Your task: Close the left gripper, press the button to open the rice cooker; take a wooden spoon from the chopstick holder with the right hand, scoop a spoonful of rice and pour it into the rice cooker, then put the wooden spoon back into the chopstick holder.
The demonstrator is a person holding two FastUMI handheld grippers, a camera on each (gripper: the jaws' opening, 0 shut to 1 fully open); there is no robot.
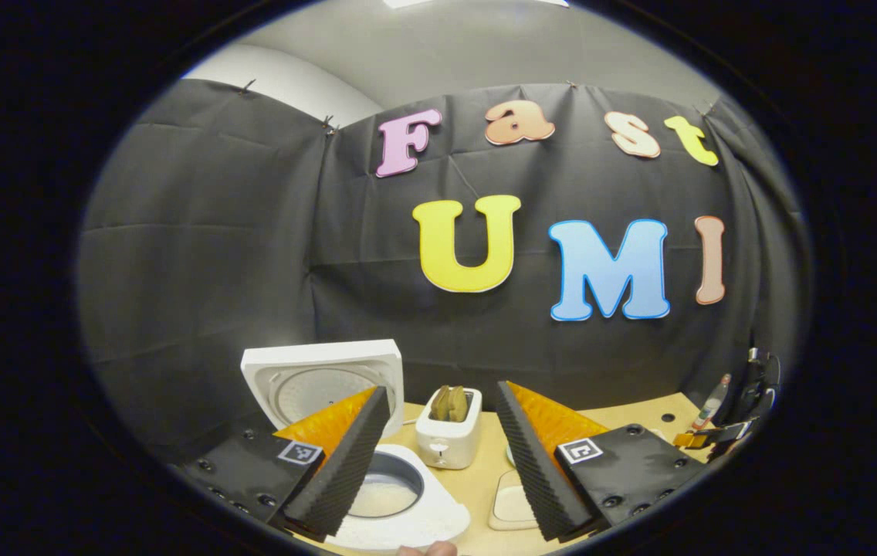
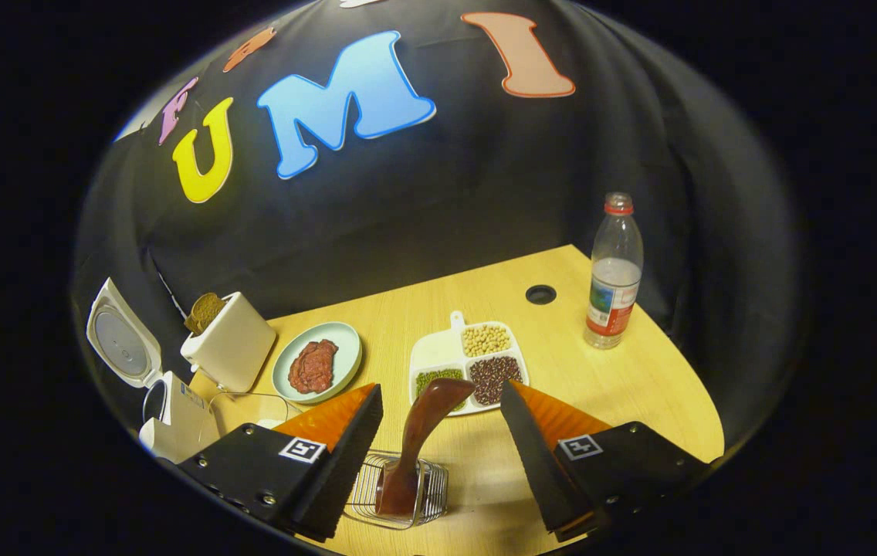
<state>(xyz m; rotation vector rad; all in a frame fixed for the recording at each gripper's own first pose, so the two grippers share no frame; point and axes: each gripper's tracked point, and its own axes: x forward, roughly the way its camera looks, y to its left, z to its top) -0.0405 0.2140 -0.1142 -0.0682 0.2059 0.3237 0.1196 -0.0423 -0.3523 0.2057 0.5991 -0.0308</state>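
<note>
The white rice cooker (image 1: 415,517) stands open, its lid (image 1: 323,378) tipped up, and pale rice lies in the pot (image 1: 388,490). My left gripper (image 1: 442,463) hangs open above the cooker's right side, touching nothing. In the right gripper view the cooker (image 2: 168,417) sits at the far left with its lid (image 2: 118,340) raised. A dark wooden spoon (image 2: 427,425) stands bowl-up in a wire chopstick holder (image 2: 427,494). My right gripper (image 2: 438,455) is open, with the spoon between its fingers and not touching either one.
A white toaster (image 2: 230,347) with bread, a green plate (image 2: 346,359) of red meat, a divided tray (image 2: 438,351) of beans and a water bottle (image 2: 614,270) stand on the wooden table (image 2: 639,386). A clear glass bowl (image 2: 253,405) sits beside the cooker.
</note>
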